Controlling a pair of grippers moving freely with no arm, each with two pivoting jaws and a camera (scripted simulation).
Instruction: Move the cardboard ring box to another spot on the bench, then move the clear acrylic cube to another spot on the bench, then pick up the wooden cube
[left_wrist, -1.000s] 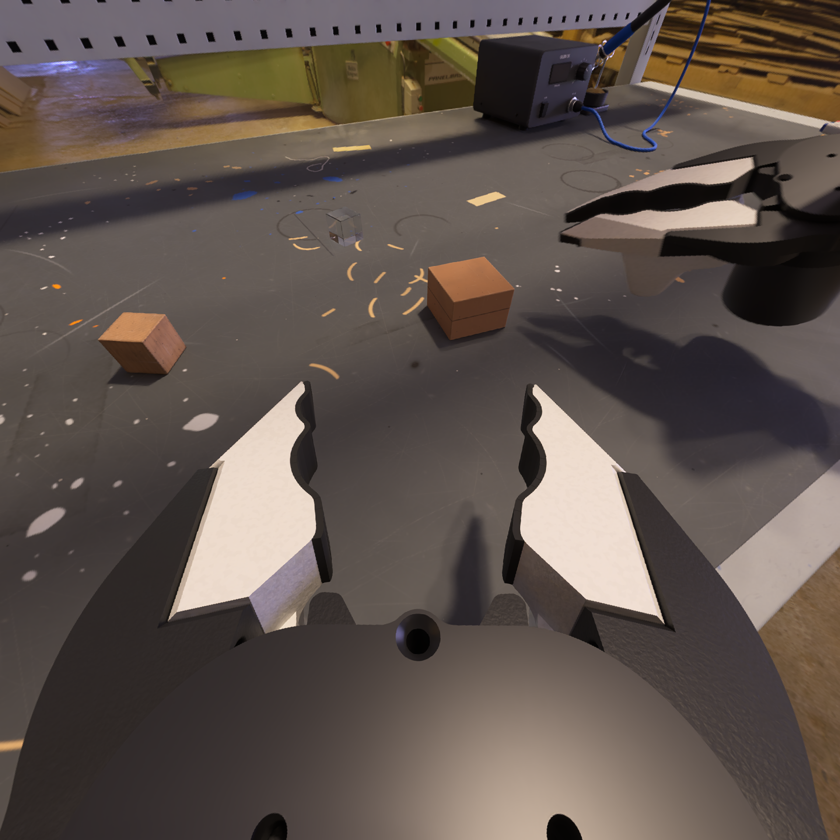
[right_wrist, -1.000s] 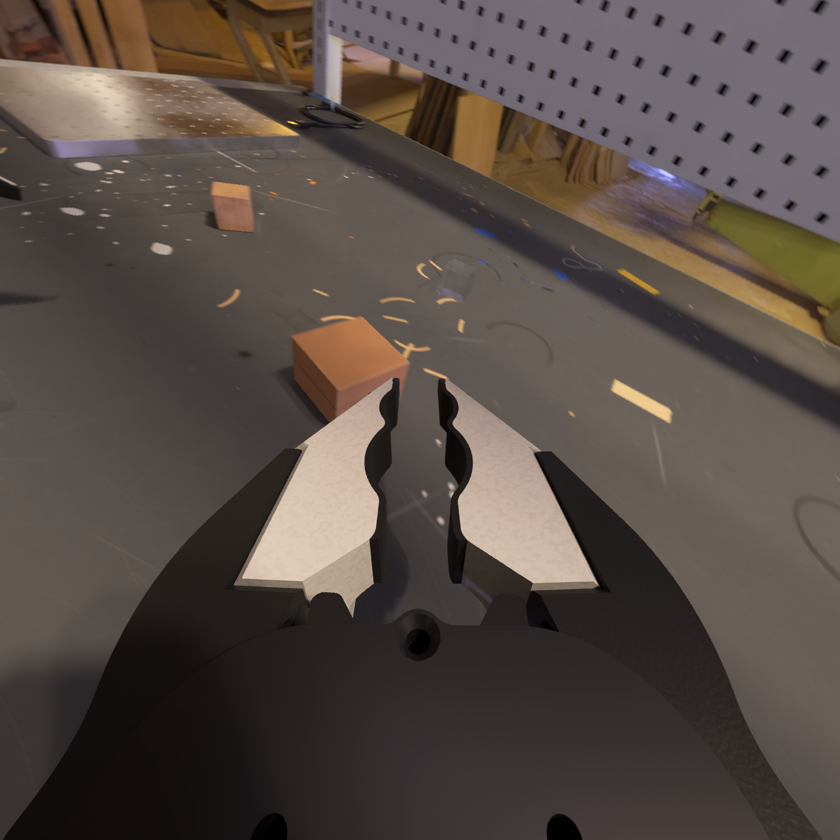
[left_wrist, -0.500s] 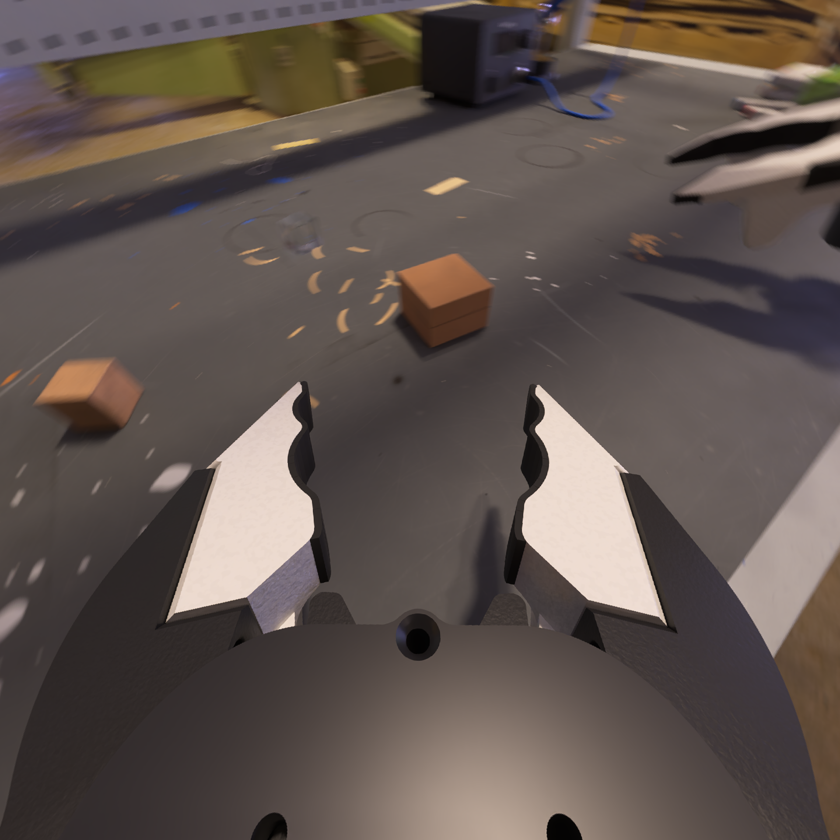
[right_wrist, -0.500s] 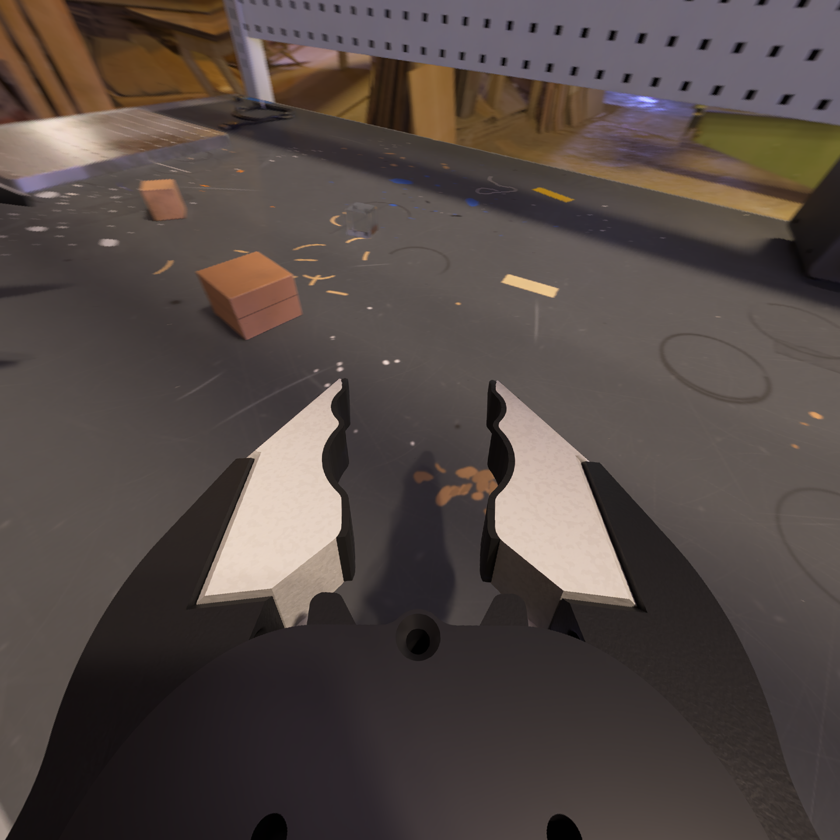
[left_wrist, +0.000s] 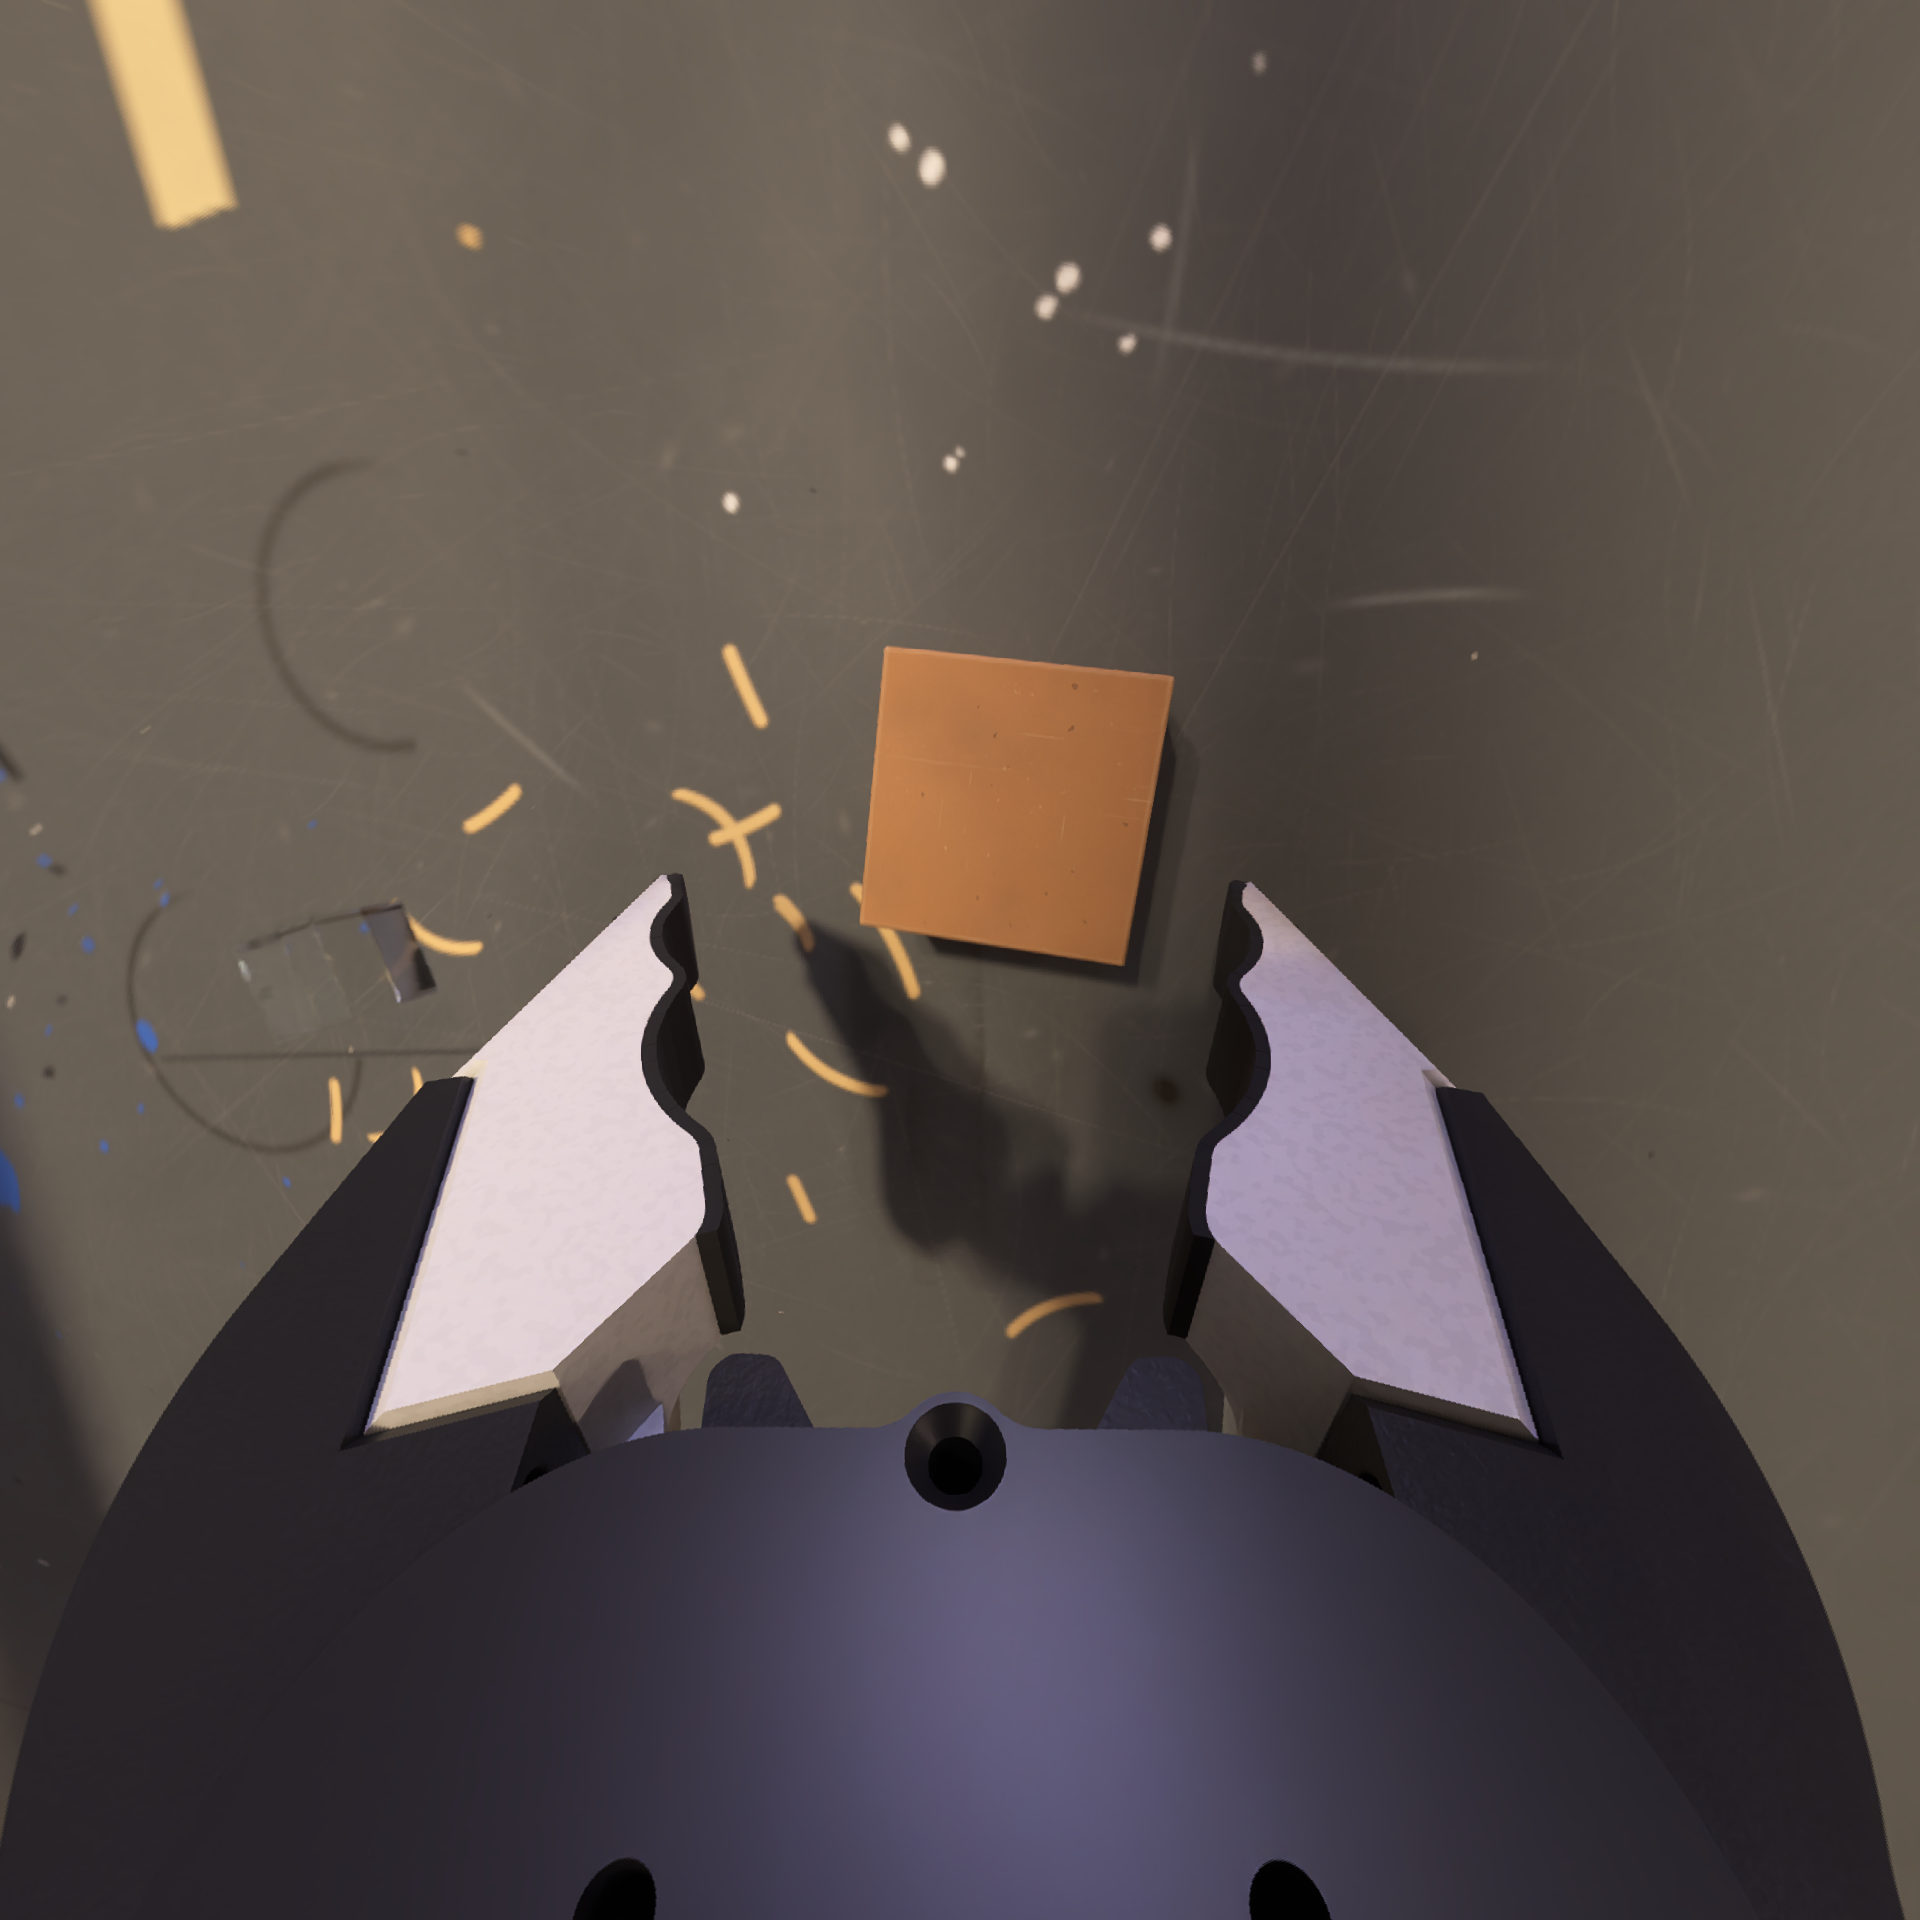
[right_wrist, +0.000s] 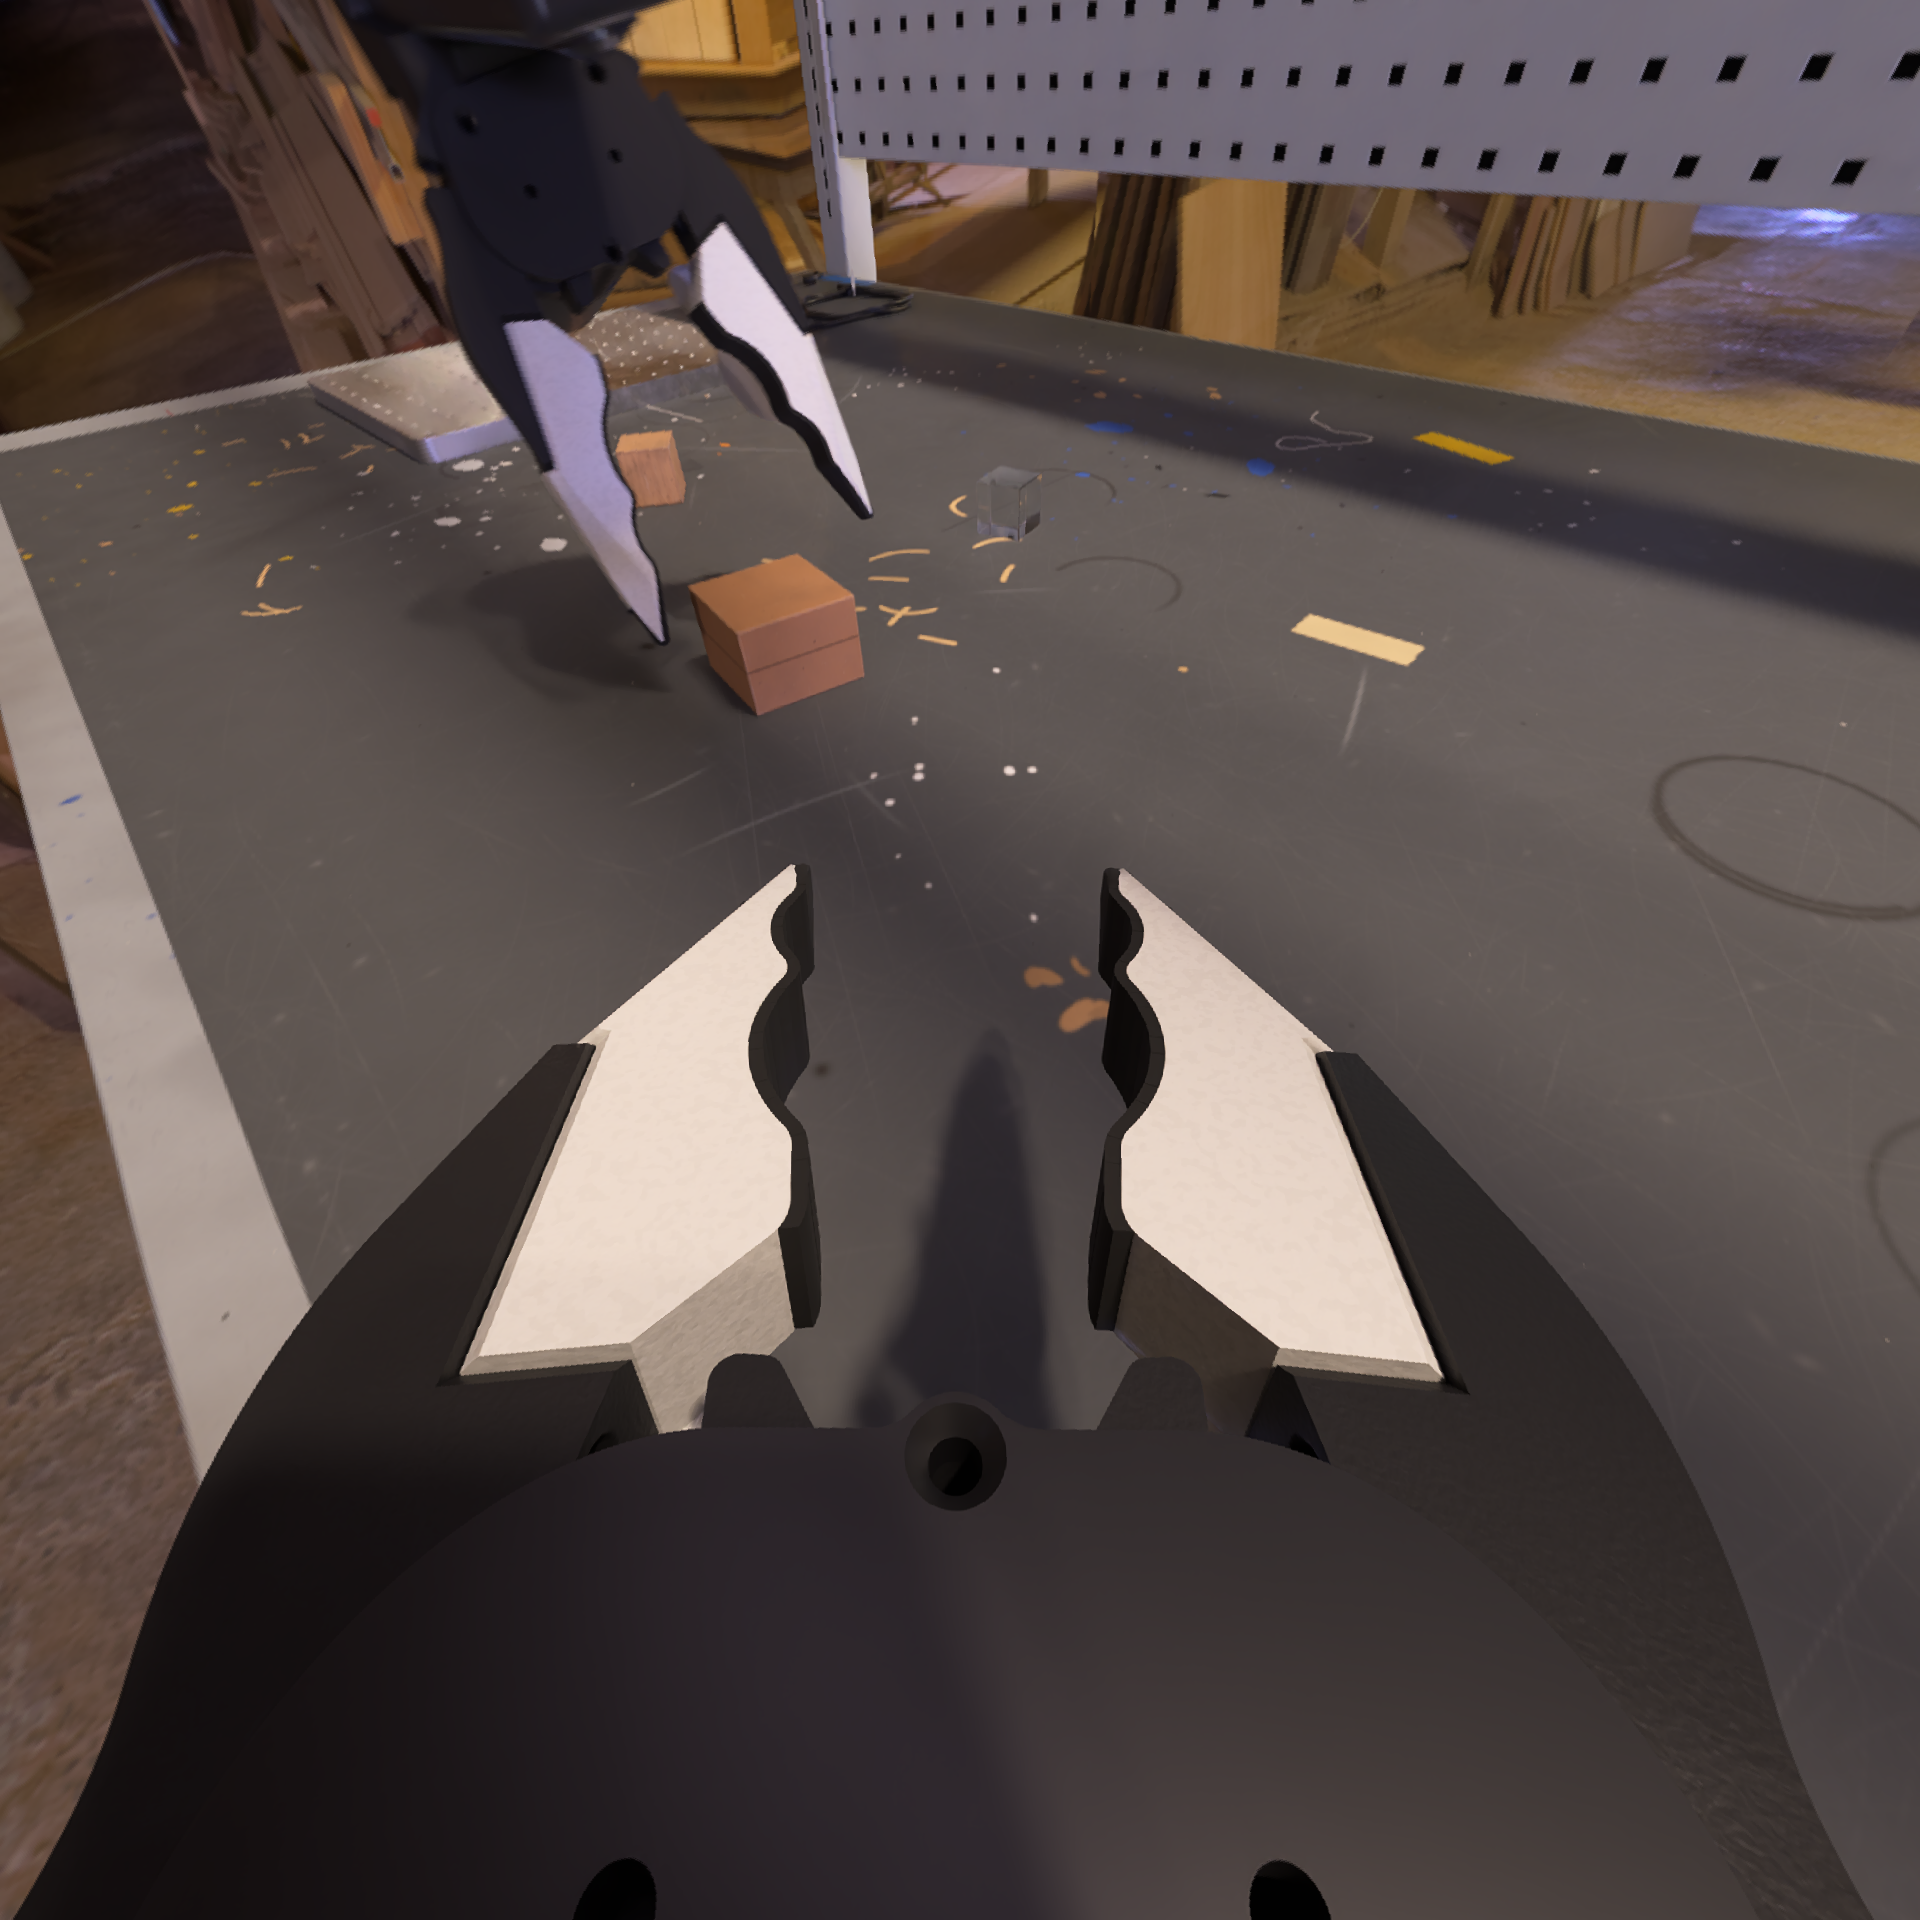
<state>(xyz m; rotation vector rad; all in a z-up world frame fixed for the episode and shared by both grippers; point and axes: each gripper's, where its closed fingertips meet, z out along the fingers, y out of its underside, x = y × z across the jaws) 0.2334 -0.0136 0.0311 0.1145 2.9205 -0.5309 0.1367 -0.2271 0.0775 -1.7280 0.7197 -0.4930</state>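
Observation:
The brown cardboard ring box (left_wrist: 1016, 805) sits on the dark bench, seen from straight above in the left wrist view. My left gripper (left_wrist: 956, 894) is open, points down and hovers above the box, which lies just beyond the fingertips. The clear acrylic cube (left_wrist: 332, 971) lies to the left. In the right wrist view the box (right_wrist: 779, 632) sits under the open left gripper (right_wrist: 764, 577), the clear cube (right_wrist: 1010, 503) is behind it, and the wooden cube (right_wrist: 649, 468) is farther back. My right gripper (right_wrist: 954, 878) is open and empty, well back from the box.
Wood shavings (left_wrist: 831, 1060) and paint specks scatter around the box. A tan tape strip (right_wrist: 1356, 639) lies on the bench. A perforated metal plate (right_wrist: 416, 400) lies at the far left corner. The bench's pale front edge (right_wrist: 114, 935) runs along the left. A pegboard (right_wrist: 1351, 83) stands behind.
My left gripper has moved forward over the ring box and tipped to point straight down. My right gripper has pulled back, away from the box, and stays open.

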